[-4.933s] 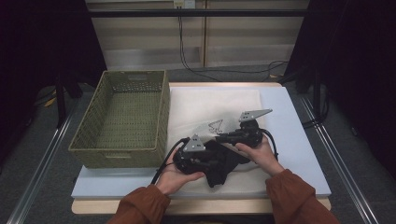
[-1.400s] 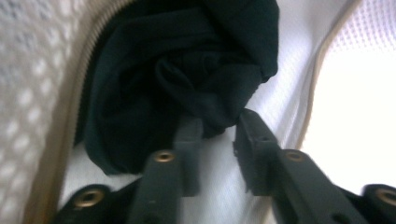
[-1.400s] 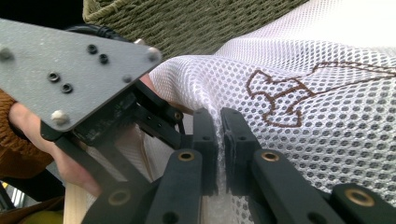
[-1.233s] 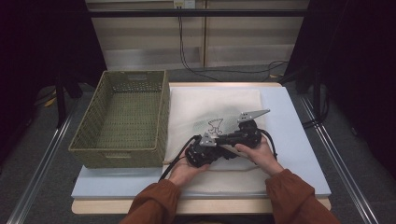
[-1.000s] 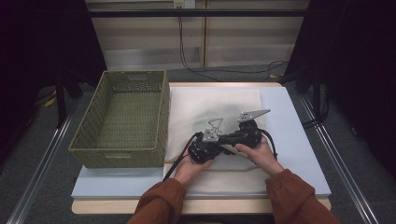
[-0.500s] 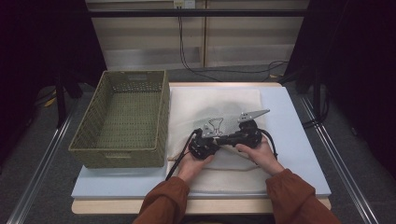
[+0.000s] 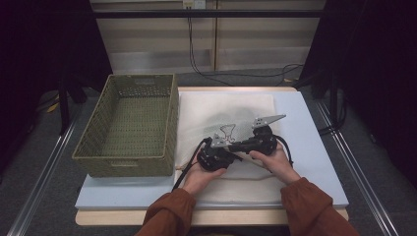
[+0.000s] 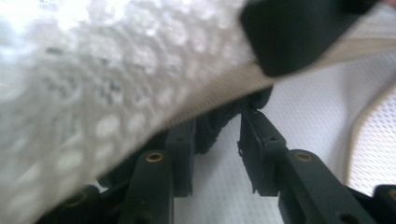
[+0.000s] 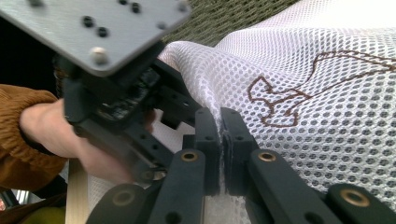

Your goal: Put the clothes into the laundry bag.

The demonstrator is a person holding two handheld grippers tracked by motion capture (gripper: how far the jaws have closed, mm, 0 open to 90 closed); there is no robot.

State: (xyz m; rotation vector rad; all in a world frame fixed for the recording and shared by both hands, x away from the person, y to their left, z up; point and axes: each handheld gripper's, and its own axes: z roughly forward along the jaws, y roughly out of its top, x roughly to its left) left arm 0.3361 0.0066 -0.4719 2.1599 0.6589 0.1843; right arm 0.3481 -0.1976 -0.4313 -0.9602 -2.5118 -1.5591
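While the pale blue worktop (image 7: 314,142) carries an olive woven basket (image 7: 129,123) at its left edge, we see the white mesh laundry bag with a brown line drawing (image 7: 231,110) lying mid-worktop. Right gripper (image 9: 221,140): jaws clamped tight on a fold of the mesh. Left gripper (image 8: 217,144), just beside it: jaws have just been opening, gap visible, dark fabric against one pad.

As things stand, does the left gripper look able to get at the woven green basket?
Probably yes. The left gripper has just been opening, its pads apart around a dark item under the white mesh bag. The woven green basket sits close on its left, nothing between.
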